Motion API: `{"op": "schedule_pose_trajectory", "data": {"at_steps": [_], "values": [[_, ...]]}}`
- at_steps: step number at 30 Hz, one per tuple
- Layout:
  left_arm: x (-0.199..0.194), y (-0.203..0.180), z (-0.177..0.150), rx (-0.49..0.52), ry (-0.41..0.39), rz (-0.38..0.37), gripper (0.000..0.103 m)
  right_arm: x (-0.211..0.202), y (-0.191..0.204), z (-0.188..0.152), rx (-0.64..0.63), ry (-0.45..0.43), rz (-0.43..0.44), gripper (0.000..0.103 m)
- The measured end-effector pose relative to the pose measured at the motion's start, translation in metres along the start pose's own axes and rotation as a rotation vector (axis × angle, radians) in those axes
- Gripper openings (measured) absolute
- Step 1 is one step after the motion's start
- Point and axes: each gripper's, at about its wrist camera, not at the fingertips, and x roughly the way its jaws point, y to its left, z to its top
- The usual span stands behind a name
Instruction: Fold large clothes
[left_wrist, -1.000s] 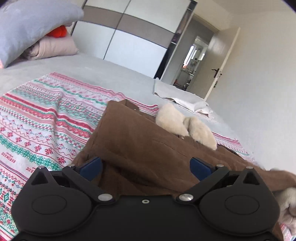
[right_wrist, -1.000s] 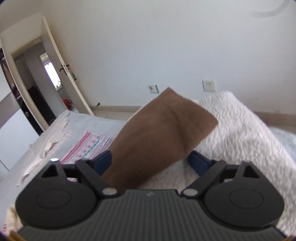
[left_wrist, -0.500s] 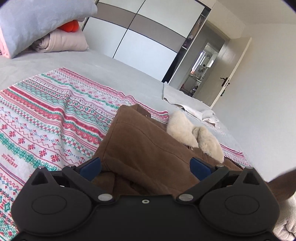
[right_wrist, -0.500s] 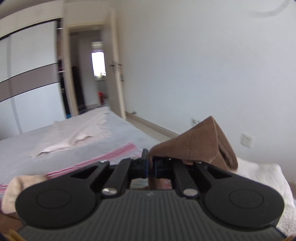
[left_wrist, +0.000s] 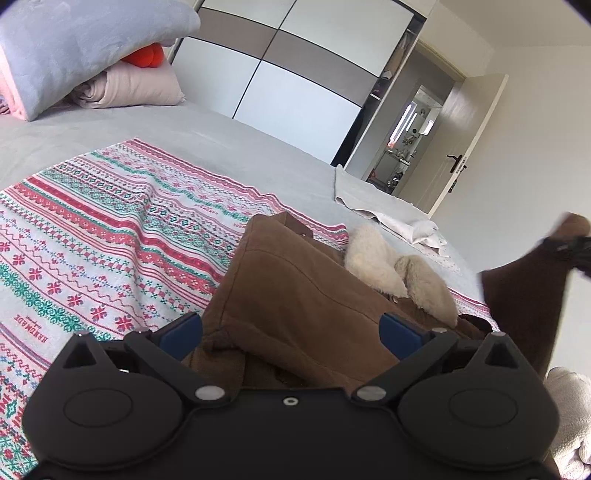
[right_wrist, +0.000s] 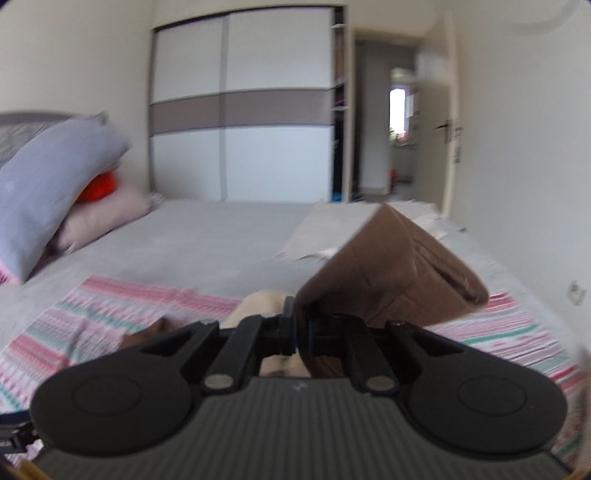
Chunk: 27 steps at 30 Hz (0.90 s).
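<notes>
While the left wrist view looks over the brown coat lying on the patterned blanket on the bed, the left gripper stands wide open over it, holding nothing. From the right wrist view, the right gripper, open a second ago, is clamped on a coat sleeve; that thin pinch could slip, dropping the fold

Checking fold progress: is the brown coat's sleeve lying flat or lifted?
Lifted. The right gripper is shut on the brown coat's sleeve, holding it above the patterned blanket.
</notes>
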Motion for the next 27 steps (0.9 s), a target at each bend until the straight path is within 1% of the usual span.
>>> {"op": "schedule_pose_trajectory", "data": {"at_steps": [3, 5, 6, 7, 8, 9, 10, 11, 12, 13, 15, 16, 18, 20, 21, 22, 23, 24, 25, 27], "values": [[-0.001, 0.003, 0.001, -0.005, -0.002, 0.002, 0.103, 0.033, 0.047, -0.031, -0.059, 0.099, 0.050, 0.005], [-0.002, 0.004, 0.001, -0.004, -0.005, 0.006, 0.103, 0.058, 0.065, -0.057, -0.080, 0.182, 0.062, 0.006], [-0.002, 0.005, 0.001, -0.003, -0.004, 0.007, 0.103, 0.067, 0.071, -0.074, -0.087, 0.235, 0.068, 0.008], [-0.002, 0.005, 0.000, -0.001, -0.003, 0.008, 0.103, 0.074, 0.076, -0.090, -0.088, 0.293, 0.079, 0.012], [-0.002, 0.005, 0.000, 0.000, -0.002, 0.009, 0.103, 0.084, 0.077, -0.103, -0.080, 0.352, 0.097, 0.020], [-0.002, 0.005, 0.000, 0.003, 0.000, 0.010, 0.103, 0.087, 0.078, -0.118, -0.076, 0.417, 0.117, 0.026], [-0.001, 0.005, -0.001, 0.009, 0.002, 0.010, 0.103, 0.088, 0.078, -0.129, -0.078, 0.453, 0.130, 0.035], [-0.001, 0.004, -0.001, 0.015, 0.003, 0.011, 0.103, 0.081, 0.077, -0.135, -0.089, 0.438, 0.145, 0.045], [-0.001, 0.004, -0.002, 0.022, 0.004, 0.010, 0.103, 0.071, 0.075, -0.135, -0.093, 0.417, 0.163, 0.052], [-0.001, 0.003, -0.002, 0.030, 0.006, 0.004, 0.103, 0.061, 0.070, -0.132, -0.083, 0.409, 0.183, 0.065], [0.000, -0.001, -0.004, 0.044, 0.010, -0.018, 0.103, 0.039, 0.054, -0.125, -0.033, 0.381, 0.232, 0.067], [0.001, -0.003, -0.004, 0.050, 0.011, -0.035, 0.101, 0.022, 0.041, -0.121, -0.006, 0.364, 0.253, 0.067], [0.002, -0.010, -0.005, 0.048, 0.010, -0.080, 0.100, -0.002, 0.016, -0.116, 0.047, 0.323, 0.260, 0.068], [0.007, -0.018, -0.005, 0.038, 0.020, -0.150, 0.099, -0.028, -0.014, -0.117, 0.096, 0.280, 0.241, 0.073], [0.011, -0.023, -0.005, 0.037, 0.027, -0.172, 0.090, -0.038, -0.028, -0.119, 0.121, 0.257, 0.225, 0.074], [0.016, -0.030, -0.006, 0.046, 0.035, -0.178, 0.080, -0.050, -0.044, -0.122, 0.141, 0.236, 0.205, 0.075], [0.020, -0.039, -0.007, 0.070, 0.034, -0.172, 0.076, -0.059, -0.057, -0.126, 0.153, 0.220, 0.182, 0.075], [0.025, -0.051, -0.009, 0.114, 0.028, -0.167, 0.069, -0.068, -0.071, -0.130, 0.163, 0.203, 0.154, 0.075], [0.030, -0.062, -0.010, 0.161, 0.023, -0.167, 0.065, -0.074, -0.083, -0.134, 0.169, 0.186, 0.131, 0.075], [0.043, -0.085, -0.012, 0.240, 0.026, -0.176, 0.060, -0.077, -0.104, -0.140, 0.181, 0.155, 0.085, 0.075]]}}
